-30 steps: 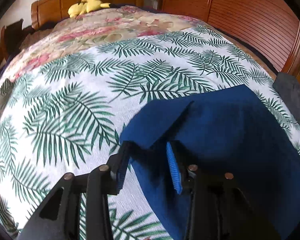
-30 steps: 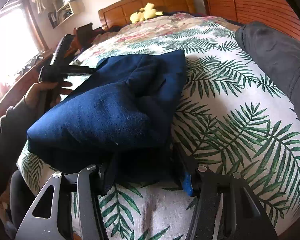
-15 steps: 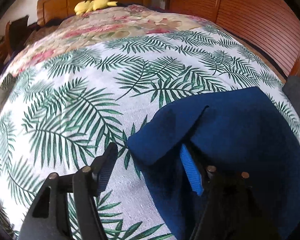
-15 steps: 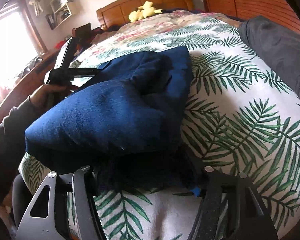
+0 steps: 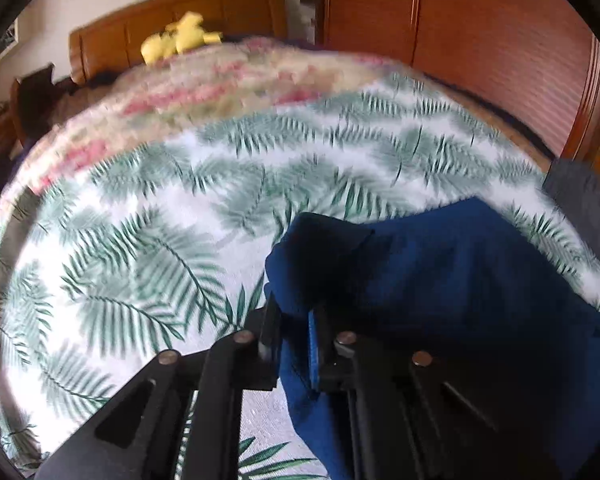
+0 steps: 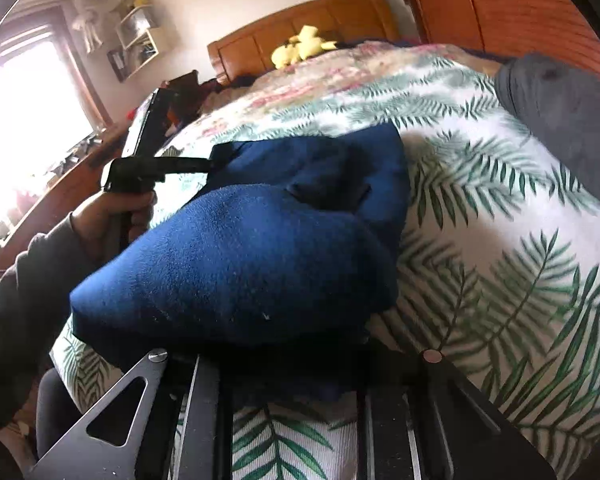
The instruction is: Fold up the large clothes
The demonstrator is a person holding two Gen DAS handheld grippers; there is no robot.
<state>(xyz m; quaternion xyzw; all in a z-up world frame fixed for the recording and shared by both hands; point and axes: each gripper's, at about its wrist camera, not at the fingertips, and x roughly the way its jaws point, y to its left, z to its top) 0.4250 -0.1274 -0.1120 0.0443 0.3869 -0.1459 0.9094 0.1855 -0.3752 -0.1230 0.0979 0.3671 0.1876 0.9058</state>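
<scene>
Jaws, left: the left gripper (image 5: 294, 332) is pinched tight on a corner of the blue garment (image 5: 460, 280), with a fold of cloth squeezed between the two pads.
Jaws, right: the right gripper (image 6: 300, 364) is closing, and the near edge of the blue garment (image 6: 236, 264) lies across its front and hides the tips; cloth is plainly between the two sides, and they appear to have drawn in on it.
Garment, place: it lies on the bed (image 5: 140, 240), on the palm-leaf cover, near the foot end and close to the person.
Garment, shape: bunched and already doubled over at least once; the right wrist view shows a thick rounded hump near the camera and a flatter layer behind it with a straight far edge.
Left hand: seen from the right wrist view, a hand (image 6: 112, 216) in a dark sleeve grips the handle of the left gripper (image 6: 204, 165), whose tip meets the far left corner of the garment.
Other things: a grey garment (image 6: 560, 120) lies at the right side of the bed, apart from the blue one; a yellow soft toy (image 6: 302, 46) sits by the headboard.
Done so far: both near corners look taken up, and the piece is partly folded.
Left to do: judging by the loose hump, the held edge has yet to be carried over and laid flat, and the layers smoothed into a neat stack.
</scene>
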